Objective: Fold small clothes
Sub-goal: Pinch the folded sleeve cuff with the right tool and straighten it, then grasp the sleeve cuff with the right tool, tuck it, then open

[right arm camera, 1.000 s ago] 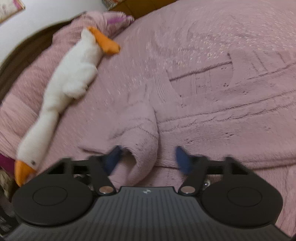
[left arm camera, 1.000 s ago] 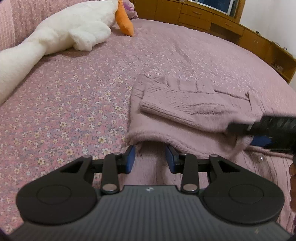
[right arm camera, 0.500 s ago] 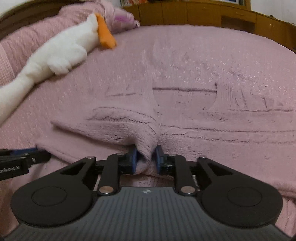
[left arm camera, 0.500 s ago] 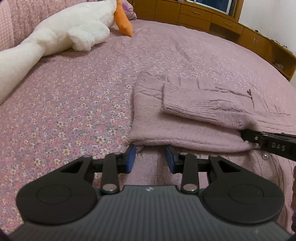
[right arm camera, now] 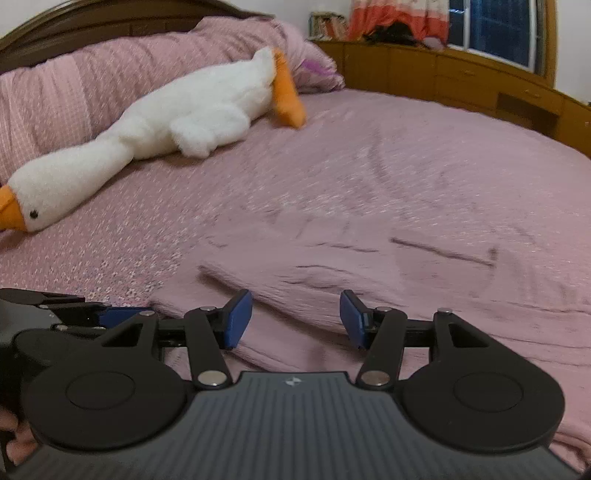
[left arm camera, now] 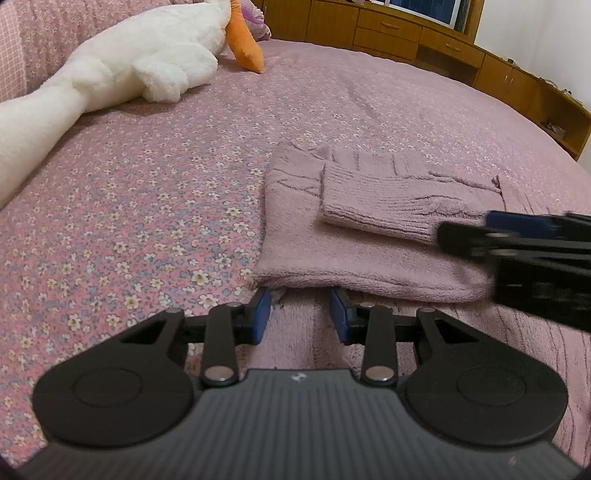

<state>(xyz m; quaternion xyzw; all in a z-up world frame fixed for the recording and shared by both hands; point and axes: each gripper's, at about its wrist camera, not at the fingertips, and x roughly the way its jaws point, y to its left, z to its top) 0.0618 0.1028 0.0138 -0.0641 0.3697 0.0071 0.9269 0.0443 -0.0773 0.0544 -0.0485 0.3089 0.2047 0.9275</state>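
A pink knitted sweater [left arm camera: 332, 258] lies on the flowered bedspread [left arm camera: 147, 203], one sleeve [left arm camera: 388, 199] folded flat across its body. My left gripper [left arm camera: 301, 315] sits at the sweater's near folded edge, with flat fabric showing in the gap between its blue pads and no pinch on it. My right gripper [left arm camera: 465, 230] comes in from the right, just above the sleeve's end. In the right wrist view its jaws are opening, and my right gripper [right arm camera: 295, 317] has nothing between its fingers; the sweater [right arm camera: 369, 266] lies beyond them. The left gripper [right arm camera: 144, 312] shows at that view's left edge.
A long white plush goose [left arm camera: 147, 48] with an orange beak [right arm camera: 7, 214] lies along the far left of the bed, against pink pillows [right arm camera: 74, 92]. Wooden cabinets [left arm camera: 406, 33] run behind the bed. Bare bedspread stretches to the left of the sweater.
The right gripper, shut on the sleeve's fold half a second ago, has let go, rolled level and drawn back. The sleeve now lies flat on the sweater. The left gripper stayed put.
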